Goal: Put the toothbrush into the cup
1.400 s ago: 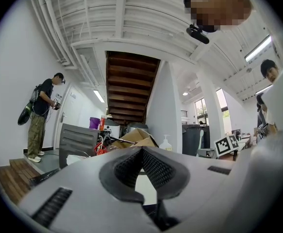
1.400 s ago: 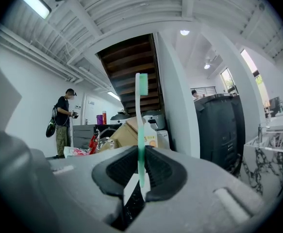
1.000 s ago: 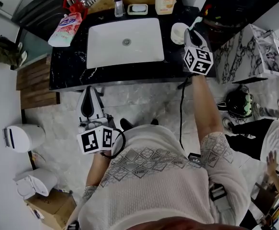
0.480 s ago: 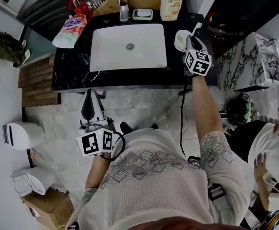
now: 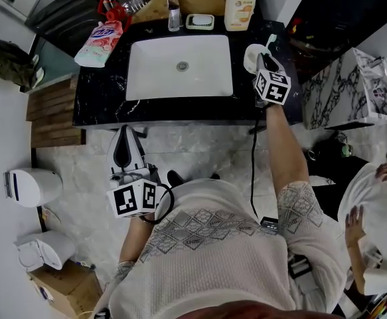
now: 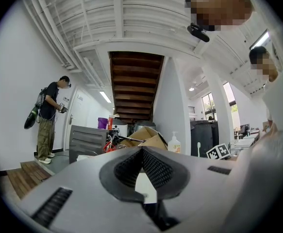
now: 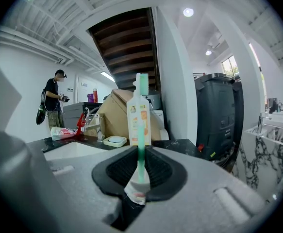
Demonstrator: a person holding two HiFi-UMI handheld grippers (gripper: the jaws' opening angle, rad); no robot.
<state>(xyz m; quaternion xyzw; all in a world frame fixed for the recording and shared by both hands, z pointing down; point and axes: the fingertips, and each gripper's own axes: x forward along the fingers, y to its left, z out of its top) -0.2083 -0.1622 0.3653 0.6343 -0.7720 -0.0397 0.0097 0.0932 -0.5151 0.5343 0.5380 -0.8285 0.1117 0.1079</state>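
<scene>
In the head view a white cup [image 5: 249, 57] stands on the black counter [image 5: 100, 98], right of the white basin [image 5: 180, 68]. My right gripper [image 5: 265, 61] hovers just right of the cup, shut on a green toothbrush [image 5: 271, 40] whose head points away from me. The right gripper view shows the toothbrush [image 7: 141, 130] upright between the pads, and the cup cannot be made out there. My left gripper [image 5: 125, 148] hangs low over the marble floor in front of the counter. Its pads [image 6: 153, 166] meet at the tips with nothing between them.
A pump bottle [image 5: 239, 4], a soap dish [image 5: 199, 21], a small glass [image 5: 174, 13] and a pink pouch [image 5: 100, 35] line the counter's back. A cable [image 5: 251, 158] hangs from the counter's front. White bins [image 5: 30, 188] and a cardboard box [image 5: 70, 288] stand at left; a person [image 5: 379, 205] at right.
My right gripper, still holding the toothbrush, has edged slightly nearer the cup. The left gripper has stayed put. The person at the right edge has shifted.
</scene>
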